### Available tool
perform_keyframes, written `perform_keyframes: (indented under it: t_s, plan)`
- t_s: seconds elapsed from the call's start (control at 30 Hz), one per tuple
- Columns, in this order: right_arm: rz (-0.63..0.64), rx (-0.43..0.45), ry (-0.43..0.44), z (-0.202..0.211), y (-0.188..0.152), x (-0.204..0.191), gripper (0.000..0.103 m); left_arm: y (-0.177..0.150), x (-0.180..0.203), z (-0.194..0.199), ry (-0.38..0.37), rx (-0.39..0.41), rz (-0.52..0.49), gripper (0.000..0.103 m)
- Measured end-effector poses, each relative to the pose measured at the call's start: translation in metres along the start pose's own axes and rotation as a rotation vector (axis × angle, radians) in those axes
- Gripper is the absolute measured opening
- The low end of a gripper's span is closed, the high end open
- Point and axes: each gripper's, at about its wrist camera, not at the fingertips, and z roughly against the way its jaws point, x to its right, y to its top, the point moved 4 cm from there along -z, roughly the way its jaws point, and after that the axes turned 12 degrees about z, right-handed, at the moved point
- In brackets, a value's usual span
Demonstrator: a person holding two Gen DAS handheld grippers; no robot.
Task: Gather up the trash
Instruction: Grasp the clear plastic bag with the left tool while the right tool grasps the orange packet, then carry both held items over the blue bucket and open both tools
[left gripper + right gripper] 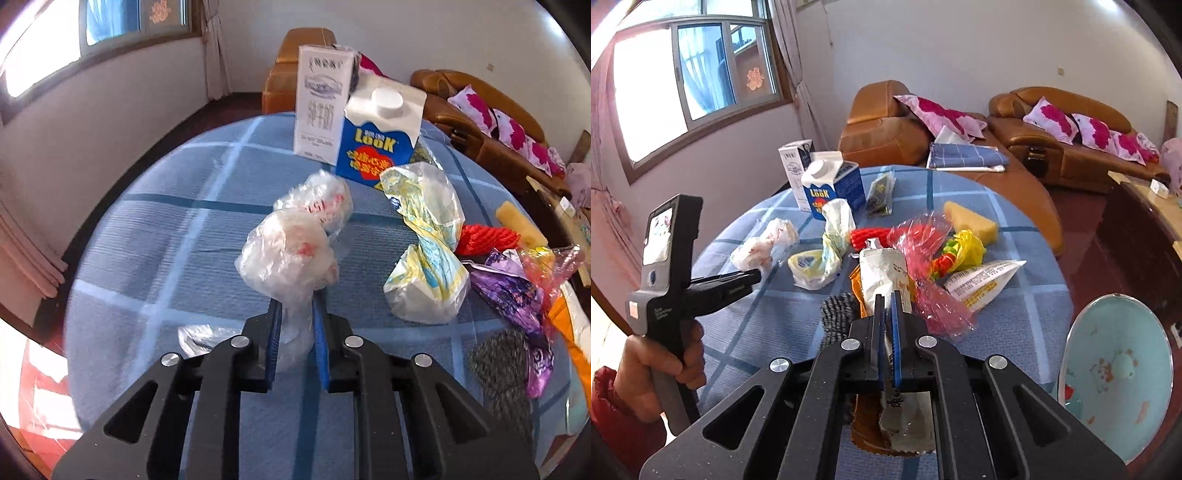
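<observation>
In the left wrist view my left gripper (297,306) is shut on the lower end of a crumpled clear plastic bag (288,254) with red print, which bulges above the blue pads. The same gripper (755,275) shows in the right wrist view, held by a hand (661,362), its tips at the clear bag (764,243). My right gripper (887,299) is shut on a white and orange snack wrapper (881,273); the wrapper runs between the jaws and hangs out behind them. Both stand over a round table with a blue checked cloth (997,206).
Loose trash lies on the cloth: a yellow-white wrapper (424,254), a purple wrapper (513,295), pink cellophane (931,295), a red rope (487,238), a yellow sponge (971,221), a grey scrubber (836,314). Two cartons (376,147) stand at the back. A light blue bowl (1115,373) sits at the right.
</observation>
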Motion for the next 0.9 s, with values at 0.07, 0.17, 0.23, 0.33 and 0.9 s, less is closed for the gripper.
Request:
perform_keyframes:
  t_s: [0.07,0.17,0.23,0.33,0.9]
  plan:
    - [-0.001,0.015,0.001,0.005,0.001,0.0,0.004,-0.003,-0.005,0.011,0.005,0.018,-0.002,0.014]
    - [-0.011,0.04,-0.001,0.014,0.005,0.001,0.004,-0.006,-0.012,0.03,0.013,0.052,-0.001,0.014]
    - [-0.018,0.061,-0.001,0.021,0.008,0.002,0.004,-0.006,-0.015,0.041,0.013,0.072,0.002,0.014]
    - [-0.02,0.092,-0.011,0.033,0.012,0.003,0.004,-0.009,-0.017,0.056,0.002,0.088,0.006,0.014]
    - [-0.09,0.133,-0.213,0.082,-0.016,0.065,0.004,-0.047,0.058,0.122,-0.118,0.148,-0.147,0.014]
